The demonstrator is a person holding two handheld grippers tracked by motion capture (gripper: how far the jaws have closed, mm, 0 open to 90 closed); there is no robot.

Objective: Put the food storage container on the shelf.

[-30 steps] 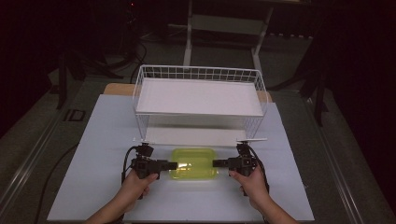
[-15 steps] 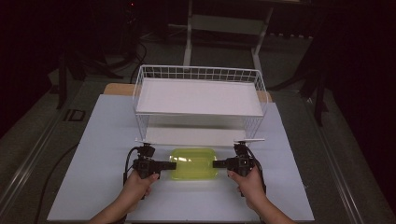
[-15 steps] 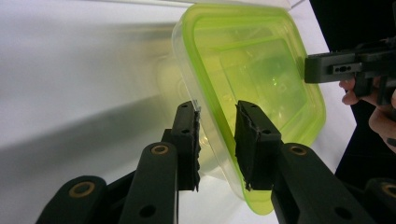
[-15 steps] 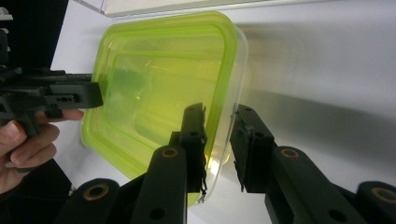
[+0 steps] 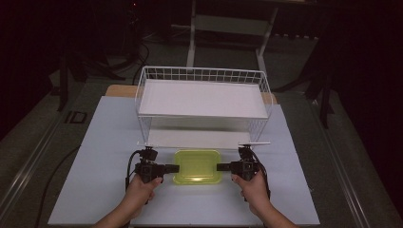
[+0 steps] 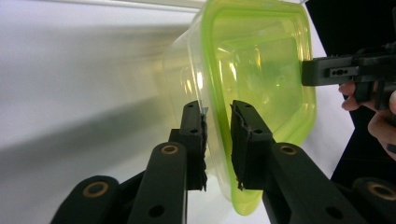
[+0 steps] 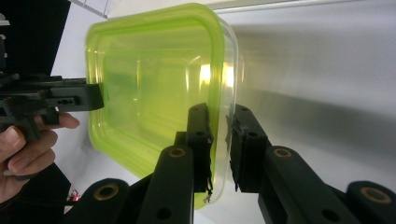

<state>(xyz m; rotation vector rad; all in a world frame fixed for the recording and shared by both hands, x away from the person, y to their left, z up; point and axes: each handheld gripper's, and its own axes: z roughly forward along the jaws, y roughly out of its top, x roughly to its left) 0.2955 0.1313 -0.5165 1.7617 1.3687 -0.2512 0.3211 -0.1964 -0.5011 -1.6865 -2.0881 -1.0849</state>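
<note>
I hold a green plastic container (image 5: 197,166) by its two short ends on the white desk (image 5: 95,142), one gripper in each hand. My left gripper (image 5: 172,168) has just been closing, and its jaws now pinch the container's near rim and wall, one jaw inside the tub and one outside, as the left gripper view shows (image 6: 217,135). My right gripper (image 5: 223,166) has likewise been closing, and its jaws clamp the opposite rim in the same way (image 7: 219,140). The container (image 6: 252,70) sits between the two sets of jaws, its open side up. Beyond the jaws stands a white wire rack (image 5: 202,102) with a flat shelf.
</note>
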